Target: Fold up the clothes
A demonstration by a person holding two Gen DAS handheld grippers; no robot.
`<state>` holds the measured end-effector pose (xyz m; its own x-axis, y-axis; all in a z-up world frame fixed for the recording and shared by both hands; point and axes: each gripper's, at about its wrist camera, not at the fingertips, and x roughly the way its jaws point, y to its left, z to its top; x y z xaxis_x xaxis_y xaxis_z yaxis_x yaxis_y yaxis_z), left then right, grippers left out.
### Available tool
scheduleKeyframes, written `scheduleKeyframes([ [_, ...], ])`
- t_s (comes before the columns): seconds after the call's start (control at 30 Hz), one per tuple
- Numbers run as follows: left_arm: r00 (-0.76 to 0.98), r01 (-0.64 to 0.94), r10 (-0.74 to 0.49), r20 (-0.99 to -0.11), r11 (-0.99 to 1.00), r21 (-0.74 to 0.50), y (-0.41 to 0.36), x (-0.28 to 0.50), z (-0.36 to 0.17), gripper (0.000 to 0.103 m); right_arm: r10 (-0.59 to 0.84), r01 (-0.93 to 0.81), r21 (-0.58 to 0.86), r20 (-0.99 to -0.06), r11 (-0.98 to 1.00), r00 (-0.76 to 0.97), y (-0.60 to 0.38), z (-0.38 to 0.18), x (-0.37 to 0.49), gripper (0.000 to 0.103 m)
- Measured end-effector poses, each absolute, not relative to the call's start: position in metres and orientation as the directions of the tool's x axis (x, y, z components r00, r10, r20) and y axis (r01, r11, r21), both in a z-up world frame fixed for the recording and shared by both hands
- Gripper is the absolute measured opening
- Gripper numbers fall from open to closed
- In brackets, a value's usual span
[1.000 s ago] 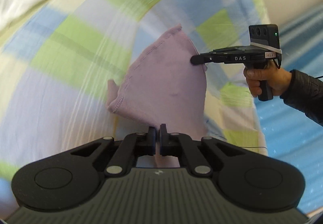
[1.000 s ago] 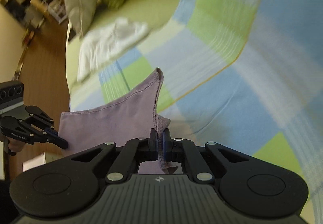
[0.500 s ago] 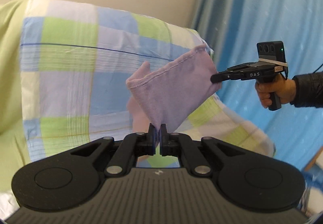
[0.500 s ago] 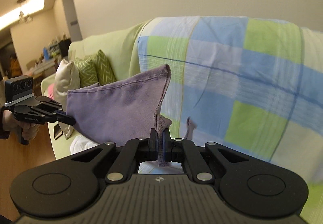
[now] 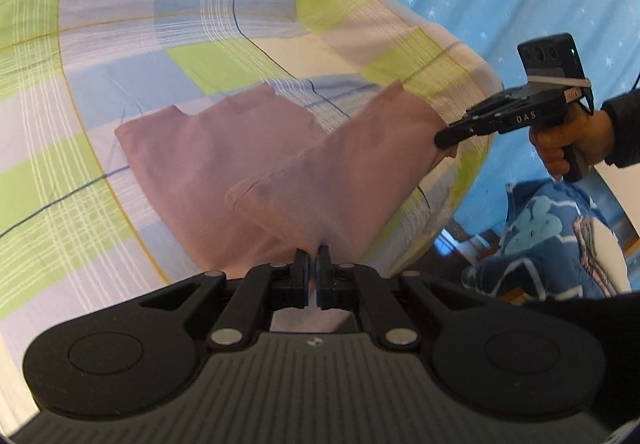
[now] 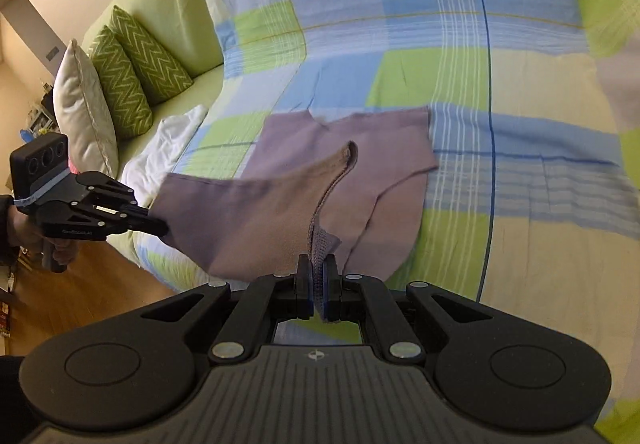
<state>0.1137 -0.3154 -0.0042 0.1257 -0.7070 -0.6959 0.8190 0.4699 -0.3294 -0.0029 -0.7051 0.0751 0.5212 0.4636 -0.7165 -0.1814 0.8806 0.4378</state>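
Lilac garment (image 5: pixel 280 172) at frame centre, half lowered onto checked sheet (image 5: pixel 120 44), corners clamped in both jaws; could bunch or land skewed if either corner slipped early

Soft, even daylight fills both views, with no hard shadows or glare. Fisheye bending curves the checked sheet (image 6: pixel 460 56) strongly toward the edges, and the corners go dark. Motion blur smears the purple garment (image 5: pixel 288 164) and the sheet's stripes.

Both grippers' jaws pinch the lilac garment (image 5: pixel 280 180) over the checked sheet (image 5: pixel 120 44).
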Motion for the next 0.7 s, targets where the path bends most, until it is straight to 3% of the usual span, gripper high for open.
scheduleKeyframes([
  [0.23,0.252,0.771,-0.712,-0.655,0.557,-0.309,-0.329,0.197,-0.002,0.0,0.436,-0.174,0.412,-0.712,0.894,0.551,-0.733,0.06,0.092,0.004],
  [0.43,0.218,0.71,-0.664,-0.715,0.611,-0.351,-0.339,0.24,-0.056,0.001,0.435,-0.07,0.461,-0.764,0.885,0.476,-0.747,-0.008,0.142,0.008],
  [0.47,0.216,0.7,-0.67,-0.71,0.613,-0.366,-0.337,0.243,-0.06,0.003,0.433,-0.055,0.467,-0.76,0.882,0.485,-0.748,-0.012,0.144,0.015],
  [0.6,0.214,0.651,-0.715,-0.666,0.613,-0.448,-0.327,0.255,-0.07,0.014,0.426,-0.039,0.49,-0.714,0.871,0.556,-0.75,-0.019,0.133,0.021],
  [0.7,0.227,0.609,-0.753,-0.617,0.605,-0.514,-0.318,0.26,-0.076,0.018,0.407,-0.038,0.492,-0.672,0.87,0.619,-0.748,-0.026,0.124,0.019],
])
